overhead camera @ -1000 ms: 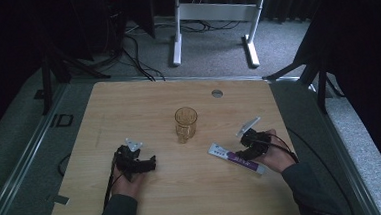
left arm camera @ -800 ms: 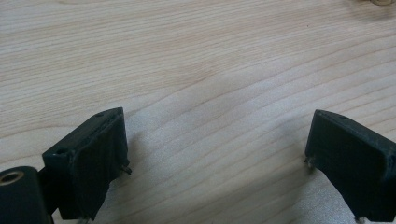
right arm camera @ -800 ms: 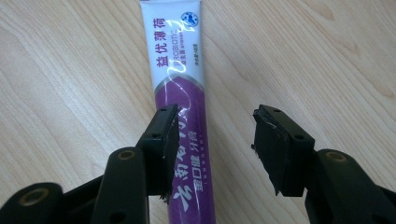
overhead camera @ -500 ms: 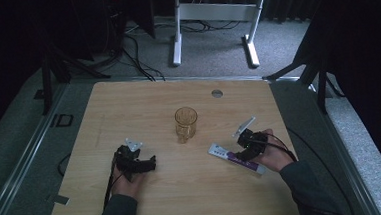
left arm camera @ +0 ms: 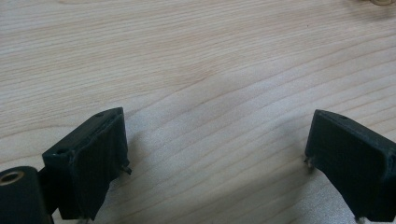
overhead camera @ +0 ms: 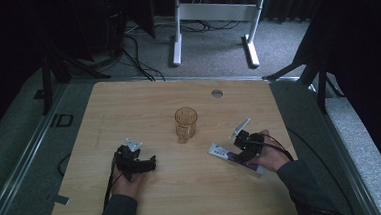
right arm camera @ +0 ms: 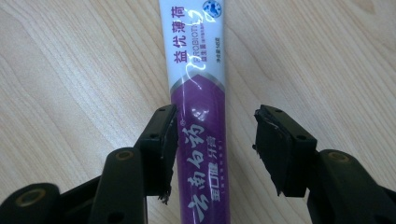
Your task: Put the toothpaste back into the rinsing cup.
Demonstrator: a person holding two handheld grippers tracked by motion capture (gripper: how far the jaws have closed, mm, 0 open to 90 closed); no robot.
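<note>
Right gripper (right arm camera: 212, 149), jaws open, straddles the toothpaste tube (right arm camera: 198, 93) pre-grasp; closing appears next; left gripper (left arm camera: 215, 158) open, idle at near left

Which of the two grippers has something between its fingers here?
The right gripper: its open fingers straddle the purple-and-white toothpaste tube lying flat on the table. The left gripper has only bare wood between its fingers.

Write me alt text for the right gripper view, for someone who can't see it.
A purple and white toothpaste tube lies flat on a wooden table, and the right gripper straddles it with both black jaws open. The tube sits nearer one jaw.
</note>
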